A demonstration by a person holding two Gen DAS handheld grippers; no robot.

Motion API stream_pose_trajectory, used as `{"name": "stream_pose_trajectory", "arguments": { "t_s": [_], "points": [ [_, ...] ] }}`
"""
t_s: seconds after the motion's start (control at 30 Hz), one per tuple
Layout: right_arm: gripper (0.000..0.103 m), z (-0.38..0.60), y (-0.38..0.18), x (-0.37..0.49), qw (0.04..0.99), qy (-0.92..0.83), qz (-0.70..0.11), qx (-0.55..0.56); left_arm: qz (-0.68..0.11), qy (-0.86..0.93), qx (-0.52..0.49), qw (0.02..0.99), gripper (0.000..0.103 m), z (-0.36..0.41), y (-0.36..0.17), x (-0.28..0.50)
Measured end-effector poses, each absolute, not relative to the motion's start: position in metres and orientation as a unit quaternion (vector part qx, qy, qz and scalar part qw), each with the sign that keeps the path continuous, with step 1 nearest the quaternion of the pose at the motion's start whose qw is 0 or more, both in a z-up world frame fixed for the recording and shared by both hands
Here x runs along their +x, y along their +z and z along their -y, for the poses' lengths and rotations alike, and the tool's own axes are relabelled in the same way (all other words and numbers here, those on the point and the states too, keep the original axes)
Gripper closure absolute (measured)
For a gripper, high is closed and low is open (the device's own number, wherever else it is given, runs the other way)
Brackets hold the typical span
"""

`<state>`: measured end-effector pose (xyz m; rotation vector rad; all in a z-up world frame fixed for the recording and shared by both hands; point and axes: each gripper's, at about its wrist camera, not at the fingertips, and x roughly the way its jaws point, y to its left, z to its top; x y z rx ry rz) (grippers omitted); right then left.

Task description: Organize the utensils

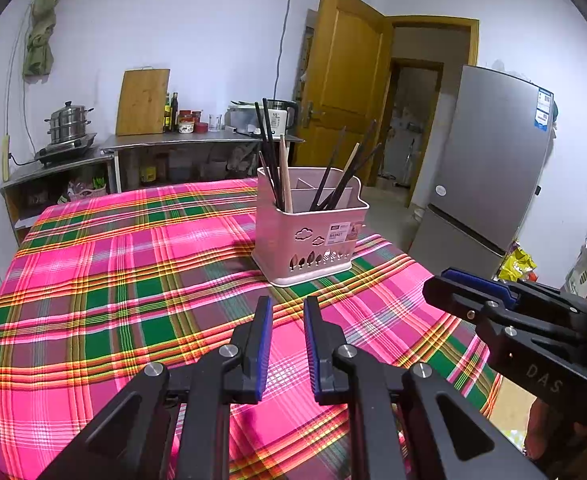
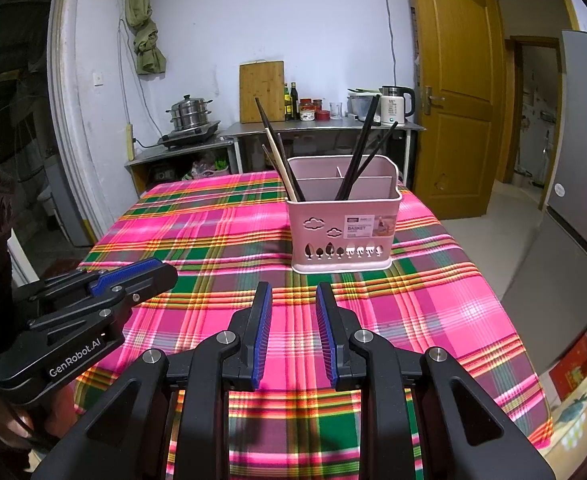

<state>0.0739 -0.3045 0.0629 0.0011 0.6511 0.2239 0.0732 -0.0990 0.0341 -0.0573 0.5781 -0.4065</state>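
A pink utensil basket (image 1: 307, 236) stands upright on the plaid tablecloth (image 1: 133, 288); it also shows in the right wrist view (image 2: 343, 228). Several dark chopsticks and one pale wooden one (image 1: 285, 176) lean in its left and right compartments (image 2: 283, 168). My left gripper (image 1: 288, 304) is open and empty, hovering over the cloth short of the basket. My right gripper (image 2: 293, 290) is open and empty, also short of the basket. The right gripper shows side-on at the right of the left wrist view (image 1: 469, 292); the left gripper shows at the left of the right wrist view (image 2: 145, 274).
A steel counter (image 2: 317, 126) at the back holds a steamer pot (image 2: 189, 114), cutting board (image 2: 261, 90), bottles and a kettle (image 2: 395, 106). A grey fridge (image 1: 489, 160) stands right of the table, beside a wooden door (image 1: 345, 80).
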Motion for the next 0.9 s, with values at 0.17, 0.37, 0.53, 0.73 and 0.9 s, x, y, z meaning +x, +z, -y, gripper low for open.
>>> {"name": "stream_pose_trajectory", "arguments": {
  "t_s": [0.17,0.37,0.53,0.73,0.9],
  "points": [
    [0.08,0.3052,0.0616,0.0725,0.941,0.109,-0.32,0.001,-0.284,-0.199,-0.028,0.938,0.088,0.0986,0.0332,0.0734],
    [0.08,0.3048,0.0598,0.072,0.941,0.108,-0.322,0.0,-0.284,-0.199,-0.027,0.938,0.088,0.0986,0.0331,0.0734],
    [0.08,0.3051,0.059,0.0721,0.94,0.107,-0.323,0.001,-0.283,-0.199,-0.028,0.938,0.088,0.0994,0.0333,0.073],
    [0.08,0.3046,0.0594,0.0725,0.94,0.108,-0.323,0.0,-0.285,-0.197,-0.026,0.938,0.088,0.0998,0.0314,0.0733],
    [0.08,0.3049,0.0587,0.0719,0.94,0.107,-0.324,0.0,-0.288,-0.193,-0.026,0.938,0.088,0.0991,0.0288,0.0749]
  ]
}}
